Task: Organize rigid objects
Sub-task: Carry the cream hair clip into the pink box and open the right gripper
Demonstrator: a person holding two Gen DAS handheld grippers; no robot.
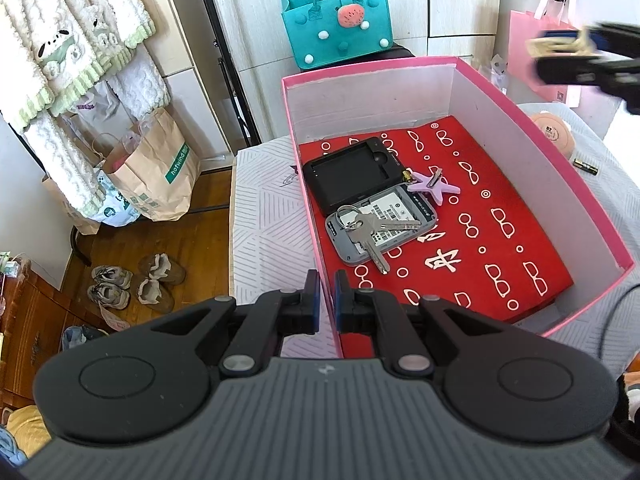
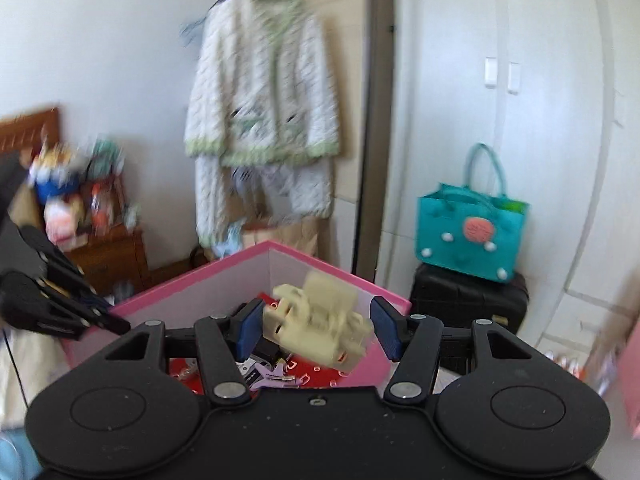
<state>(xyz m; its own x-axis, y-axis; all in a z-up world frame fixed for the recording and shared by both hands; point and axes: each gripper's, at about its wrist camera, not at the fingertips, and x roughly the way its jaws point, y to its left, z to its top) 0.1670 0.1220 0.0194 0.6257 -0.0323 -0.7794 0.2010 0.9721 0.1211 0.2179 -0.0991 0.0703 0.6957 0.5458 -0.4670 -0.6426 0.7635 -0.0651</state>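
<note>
Pink box [image 1: 592, 184] lined white, red mat [image 1: 500, 200] patterned with white spectacles; cream plastic piece [image 2: 320, 328]; lilac star [image 1: 434, 184]; teal bag [image 1: 340, 28].

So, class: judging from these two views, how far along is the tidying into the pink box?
Done: the black case, grey phone, keys and purple star lie in the pink box. In hand: the right gripper carries a cream plug adapter. Left: a battery outside the box.

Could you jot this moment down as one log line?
left gripper: shut on pink cardboard box wall | right gripper: holds cream plastic plug adapter above box
</note>
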